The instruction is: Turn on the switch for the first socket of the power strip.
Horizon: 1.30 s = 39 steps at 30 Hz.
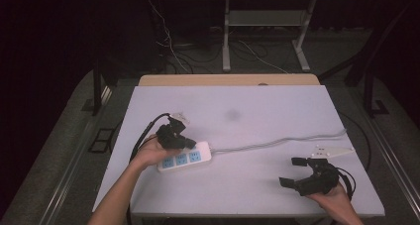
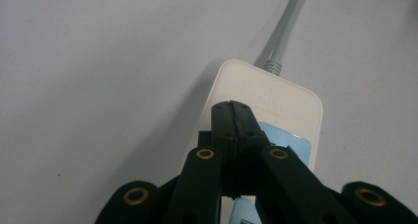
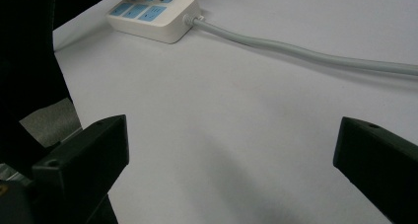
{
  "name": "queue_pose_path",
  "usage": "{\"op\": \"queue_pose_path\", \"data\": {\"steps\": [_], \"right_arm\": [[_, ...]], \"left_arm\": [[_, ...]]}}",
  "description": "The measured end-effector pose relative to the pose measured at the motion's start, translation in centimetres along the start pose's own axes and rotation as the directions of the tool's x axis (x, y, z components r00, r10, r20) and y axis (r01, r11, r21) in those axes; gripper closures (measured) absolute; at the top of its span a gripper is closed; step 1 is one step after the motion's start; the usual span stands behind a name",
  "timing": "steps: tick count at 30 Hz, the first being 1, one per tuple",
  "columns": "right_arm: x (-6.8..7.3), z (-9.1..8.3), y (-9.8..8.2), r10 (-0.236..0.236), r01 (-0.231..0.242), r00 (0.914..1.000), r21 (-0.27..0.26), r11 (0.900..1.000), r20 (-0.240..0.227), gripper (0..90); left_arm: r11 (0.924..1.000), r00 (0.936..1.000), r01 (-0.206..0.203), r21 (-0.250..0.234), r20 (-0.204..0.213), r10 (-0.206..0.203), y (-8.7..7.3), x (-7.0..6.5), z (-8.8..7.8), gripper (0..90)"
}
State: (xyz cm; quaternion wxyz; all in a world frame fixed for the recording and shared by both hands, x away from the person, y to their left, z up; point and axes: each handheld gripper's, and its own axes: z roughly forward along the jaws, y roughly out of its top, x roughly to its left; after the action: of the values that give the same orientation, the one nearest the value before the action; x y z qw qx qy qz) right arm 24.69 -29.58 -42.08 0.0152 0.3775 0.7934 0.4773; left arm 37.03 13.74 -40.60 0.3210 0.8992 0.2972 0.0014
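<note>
Right gripper — near front right corner of white table, jaws spread wide, nothing between them, well apart from strip. Left gripper — jaws pressed together with nothing clamped, tips poised over cable end of white power strip, contact with its face not discernible. Power strip with blue sockets lying flat at left of table, grey cable trailing away to right.
</note>
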Motion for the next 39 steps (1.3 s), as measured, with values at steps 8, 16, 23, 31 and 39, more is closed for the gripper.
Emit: {"op": "queue_pose_path", "data": {"steps": [8, 16, 23, 31, 39], "right_arm": [[0.06, 0.04, 0.0, -0.007, 0.007, 1.0, 0.0, 1.0, -0.003, 0.2], [-0.08, 0.11, -0.03, -0.004, 0.004, 1.0, 0.002, 1.0, -0.002, 0.2], [-0.09, 0.1, -0.04, -0.002, 0.002, 1.0, 0.003, 1.0, -0.001, 0.2], [-0.01, 0.07, -0.03, -0.002, 0.002, 1.0, 0.002, 1.0, 0.0, 0.2], [0.2, -0.19, 0.05, -0.013, 0.013, 0.9998, 0.003, 1.0, 0.015, 0.2]], "left_arm": [[0.9991, 0.9993, 0.029, -0.029, -0.024, -0.03, -0.75, 0.65, -0.2, 89.2], [0.9993, 0.9991, 0.015, -0.033, -0.039, -0.017, -0.61, 0.53, -0.12, 89.2], [0.9987, 0.9998, 0.018, -0.048, -0.012, -0.018, -0.62, 0.34, -0.32, 89.1], [0.9996, 1.0, 0.005, -0.027, -0.003, -0.005, -0.27, -0.11, 0.12, 89.3], [0.9991, 0.9995, 0.031, -0.03, 0.008, -0.031, -0.5, 0.11, 0.3, 89.5]]}}
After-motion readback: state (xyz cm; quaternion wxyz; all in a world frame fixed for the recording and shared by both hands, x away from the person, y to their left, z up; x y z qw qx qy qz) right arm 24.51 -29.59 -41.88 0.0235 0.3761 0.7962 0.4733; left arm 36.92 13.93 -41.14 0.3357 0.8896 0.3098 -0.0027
